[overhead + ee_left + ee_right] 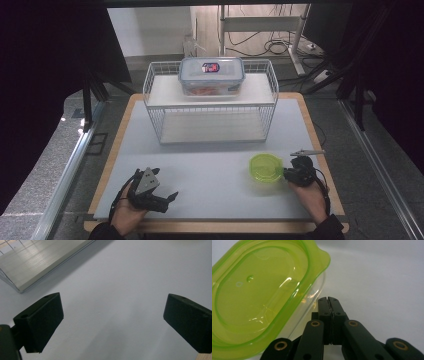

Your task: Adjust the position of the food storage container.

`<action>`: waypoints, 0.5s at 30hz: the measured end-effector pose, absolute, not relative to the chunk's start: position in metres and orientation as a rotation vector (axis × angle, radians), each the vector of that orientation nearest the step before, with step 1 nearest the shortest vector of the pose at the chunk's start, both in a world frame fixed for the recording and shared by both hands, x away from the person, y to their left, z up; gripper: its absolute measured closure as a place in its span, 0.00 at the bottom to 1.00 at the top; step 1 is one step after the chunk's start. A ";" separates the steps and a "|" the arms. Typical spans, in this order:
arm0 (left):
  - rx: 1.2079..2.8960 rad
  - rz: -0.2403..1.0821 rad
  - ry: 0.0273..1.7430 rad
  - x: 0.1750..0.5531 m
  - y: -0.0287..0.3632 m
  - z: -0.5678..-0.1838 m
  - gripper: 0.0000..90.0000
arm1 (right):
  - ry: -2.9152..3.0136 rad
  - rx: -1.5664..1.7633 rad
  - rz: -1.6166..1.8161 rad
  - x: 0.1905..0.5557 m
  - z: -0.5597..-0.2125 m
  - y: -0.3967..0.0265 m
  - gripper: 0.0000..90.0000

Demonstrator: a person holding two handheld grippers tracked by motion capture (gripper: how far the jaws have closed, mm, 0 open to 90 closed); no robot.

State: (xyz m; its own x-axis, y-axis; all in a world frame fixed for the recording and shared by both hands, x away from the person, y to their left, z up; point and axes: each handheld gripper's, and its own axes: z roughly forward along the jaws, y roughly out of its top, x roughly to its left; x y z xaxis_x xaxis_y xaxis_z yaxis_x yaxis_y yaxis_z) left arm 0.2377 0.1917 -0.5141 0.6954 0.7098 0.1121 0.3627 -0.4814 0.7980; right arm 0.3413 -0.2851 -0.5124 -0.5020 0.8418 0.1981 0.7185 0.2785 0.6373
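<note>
Two grippers over grey table, high view: left gripper near front-left, jaws spread, nothing between; right gripper at front-right, touching green-lidded container. Wire rack behind carries a clear box. Left gripper view: jaws wide apart over bare table. Right gripper view: jaws pressed together beside translucent lime lid, clear tub under it.

Both grippers are black: the left gripper has a grey triangular plate; the right gripper shows brass-coloured rivets, perhaps screws.
</note>
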 end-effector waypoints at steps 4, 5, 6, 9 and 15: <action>2.112 0.557 0.818 0.238 0.191 -0.515 0.03 | 2.382 1.445 1.059 0.345 -0.514 -0.277 1.00; 2.114 0.556 0.818 0.238 0.191 -0.515 0.03 | 2.384 1.441 1.070 0.346 -0.514 -0.274 1.00; 2.114 0.557 0.817 0.238 0.191 -0.515 0.03 | 2.388 1.434 1.079 0.347 -0.514 -0.272 1.00; 2.121 0.558 0.815 0.238 0.191 -0.515 0.03 | 2.400 1.425 1.095 0.350 -0.516 -0.264 1.00; 2.119 0.556 0.817 0.238 0.191 -0.515 0.03 | 2.447 1.376 1.094 0.352 -0.519 -0.243 1.00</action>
State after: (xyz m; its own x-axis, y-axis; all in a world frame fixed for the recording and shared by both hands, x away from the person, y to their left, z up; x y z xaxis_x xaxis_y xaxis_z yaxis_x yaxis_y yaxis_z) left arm 0.2380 0.1906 -0.5150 0.6972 0.7079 0.1133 0.3656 -0.4870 0.7932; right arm 0.3516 -0.2433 -0.5189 -0.5763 0.7854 0.2257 0.6920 0.3221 0.6460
